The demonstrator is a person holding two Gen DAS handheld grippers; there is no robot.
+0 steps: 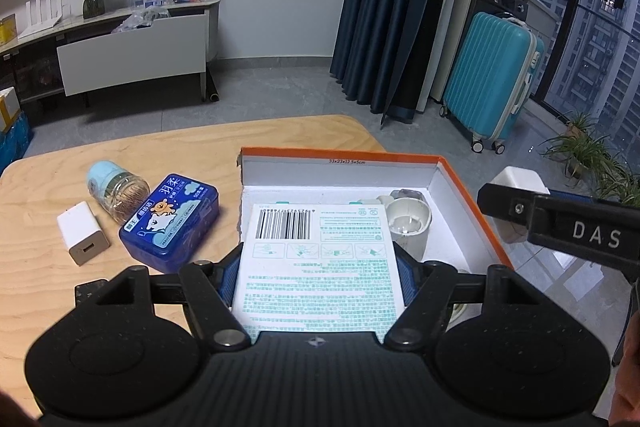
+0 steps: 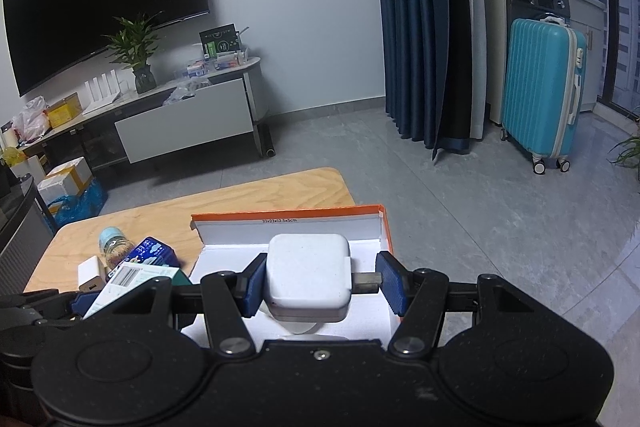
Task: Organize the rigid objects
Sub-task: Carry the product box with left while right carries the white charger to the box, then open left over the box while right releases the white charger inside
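My left gripper (image 1: 318, 277) is shut on a flat white box with a barcode and green print (image 1: 316, 259), held over the near edge of the orange-rimmed open cardboard box (image 1: 464, 183). A white cup (image 1: 408, 223) lies inside the cardboard box. My right gripper (image 2: 320, 283) is shut on a white power adapter (image 2: 308, 275), its prongs against the right pad, above the same cardboard box (image 2: 288, 221). The adapter also shows in the left wrist view (image 1: 518, 181). On the wooden table (image 1: 48, 287) lie a small white charger (image 1: 82, 233), a clear bottle (image 1: 116, 195) and a blue tin (image 1: 170, 223).
The table's far edge drops to a grey tiled floor. A teal suitcase (image 1: 492, 83) and dark curtains (image 1: 396, 7) stand beyond on the right. A TV cabinet (image 1: 132, 43) with clutter stands at the back left. Potted plants (image 1: 580, 151) stand by the window.
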